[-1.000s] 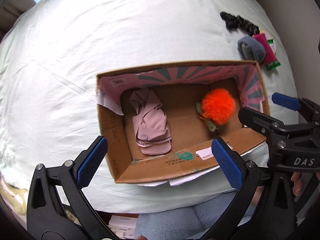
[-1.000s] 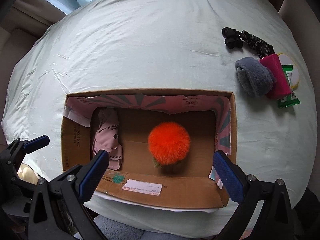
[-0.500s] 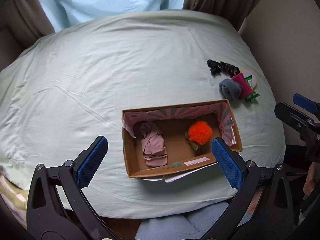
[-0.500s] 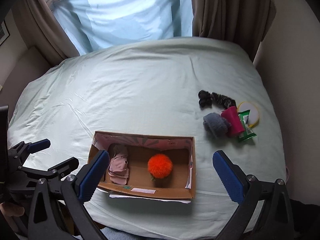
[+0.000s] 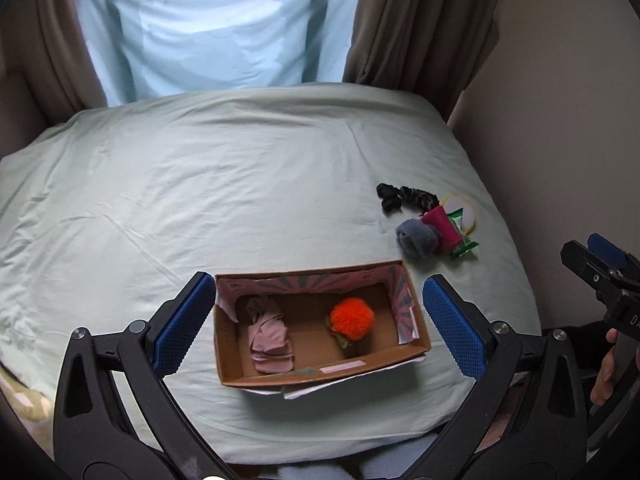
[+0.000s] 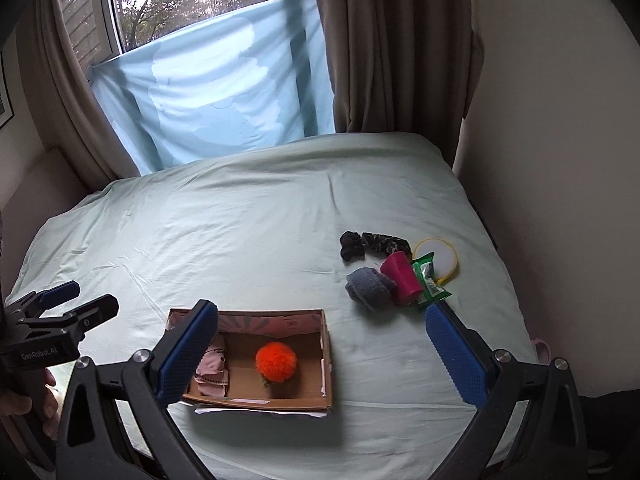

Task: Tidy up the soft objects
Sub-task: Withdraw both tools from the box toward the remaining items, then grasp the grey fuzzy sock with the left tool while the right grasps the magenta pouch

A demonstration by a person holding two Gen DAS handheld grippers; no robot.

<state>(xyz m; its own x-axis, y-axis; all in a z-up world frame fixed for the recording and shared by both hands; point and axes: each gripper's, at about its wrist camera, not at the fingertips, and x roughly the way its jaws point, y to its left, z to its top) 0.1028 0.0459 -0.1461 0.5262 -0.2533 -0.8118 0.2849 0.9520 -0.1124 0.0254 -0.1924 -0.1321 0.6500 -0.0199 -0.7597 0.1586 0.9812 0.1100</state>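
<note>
An open cardboard box [image 5: 320,376] [image 6: 276,402] lies on the pale green bed near its front edge. Inside it sit a fluffy orange pompom [image 5: 352,318] [image 6: 276,361] on the right and a folded pink cloth [image 5: 268,336] [image 6: 212,372] on the left. Further right on the bed lie a grey rolled sock [image 5: 416,238] [image 6: 368,286], a black scrunchie [image 5: 404,198] [image 6: 370,242] and a magenta cup [image 5: 442,228] [image 6: 402,282]. My left gripper [image 5: 316,324] hangs open high above the box, empty. My right gripper [image 6: 320,350] is open and empty too, raised above the bed.
A green packet [image 6: 430,282] and a round yellow-rimmed disc [image 6: 438,258] lie by the cup. Curtains [image 6: 384,48] and a blue sheet over the window [image 6: 216,88] stand behind the bed. A wall [image 6: 560,160] runs along the right side.
Both grippers have pulled up and back from just above the box, so the whole bed, window and curtains have come into view. The objects have not moved.
</note>
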